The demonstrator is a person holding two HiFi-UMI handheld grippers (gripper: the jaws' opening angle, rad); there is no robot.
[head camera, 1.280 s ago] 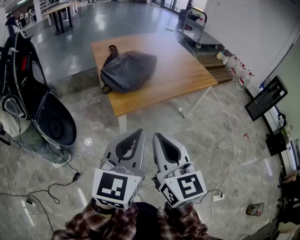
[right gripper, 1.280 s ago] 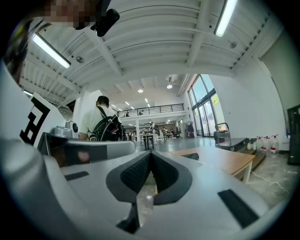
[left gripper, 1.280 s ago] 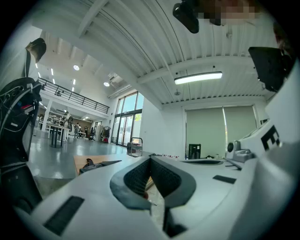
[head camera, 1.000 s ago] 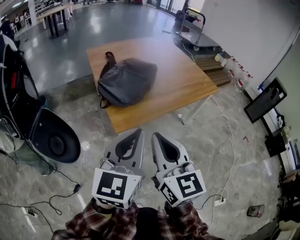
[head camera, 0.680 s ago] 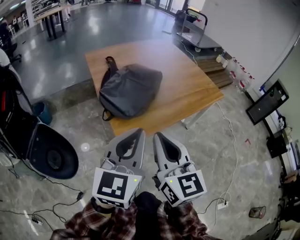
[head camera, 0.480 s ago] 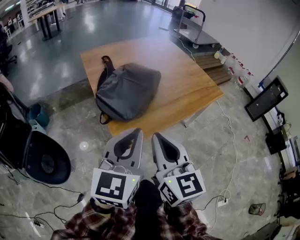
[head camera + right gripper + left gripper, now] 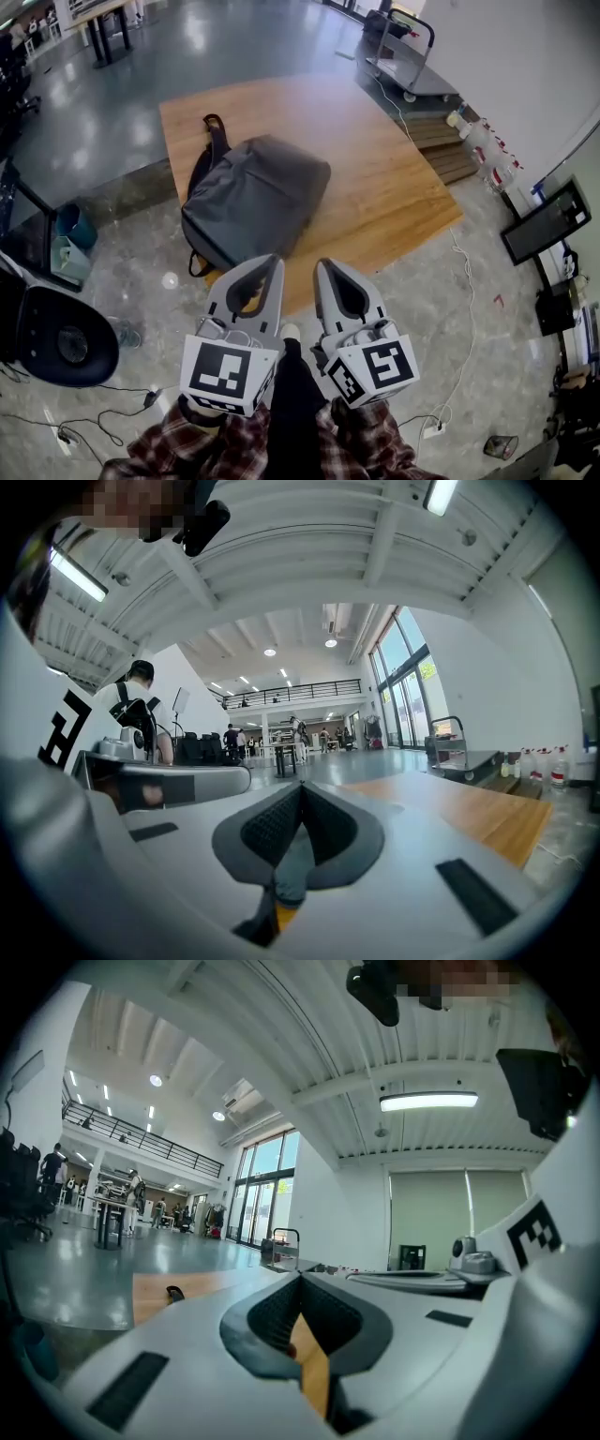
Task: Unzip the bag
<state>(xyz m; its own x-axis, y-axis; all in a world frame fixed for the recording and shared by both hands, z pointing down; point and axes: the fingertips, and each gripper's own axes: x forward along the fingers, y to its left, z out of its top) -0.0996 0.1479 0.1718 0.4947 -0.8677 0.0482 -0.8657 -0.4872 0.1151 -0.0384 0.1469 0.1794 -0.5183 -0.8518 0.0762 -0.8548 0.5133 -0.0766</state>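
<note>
A dark grey backpack lies flat on a low wooden table, its black carry strap towards the far left. No zipper shows clearly from here. Both grippers are held side by side in front of me, above the floor and short of the table's near edge, apart from the bag. The left gripper is shut with nothing in it, and so is the right gripper. In the left gripper view the jaws meet over a strip of table. The right gripper view shows shut jaws and the table to the right.
A black office chair stands on the marble floor at the left, near a blue bin. Cables trail over the floor. A flat trolley and several bottles are beyond the table; a monitor is at the right.
The view has come closer to the table, so the backpack now lies just beyond the gripper tips. Both grippers have stayed shut and side by side.
</note>
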